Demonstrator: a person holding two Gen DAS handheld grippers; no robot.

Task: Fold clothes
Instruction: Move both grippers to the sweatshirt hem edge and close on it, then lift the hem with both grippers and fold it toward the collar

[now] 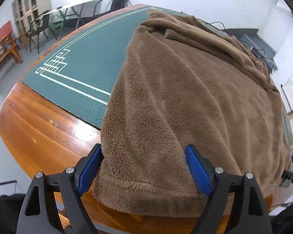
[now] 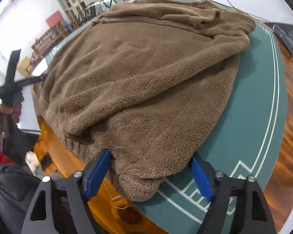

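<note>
A brown fleece garment (image 1: pixel 185 89) lies spread over the green mat (image 1: pixel 84 62) on the wooden table. Its near hem hangs over the table's front edge. My left gripper (image 1: pixel 144 152) is open, its blue fingers on either side of the hem's left corner. In the right wrist view the same garment (image 2: pixel 146 74) fills the middle, with a fold lying across its near part. My right gripper (image 2: pixel 152 158) is open, its fingers straddling the hem's right corner. The left gripper's handle (image 2: pixel 9 85) and the hand holding it show at the left edge.
The wooden table (image 1: pixel 39 128) has a glossy rim around the mat. Chairs (image 1: pixel 39 27), a bench and a shelf stand beyond the far left. Dark equipment with cables (image 1: pixel 257 44) sits past the table's far right. A loose thread (image 2: pixel 119 202) lies on the rim.
</note>
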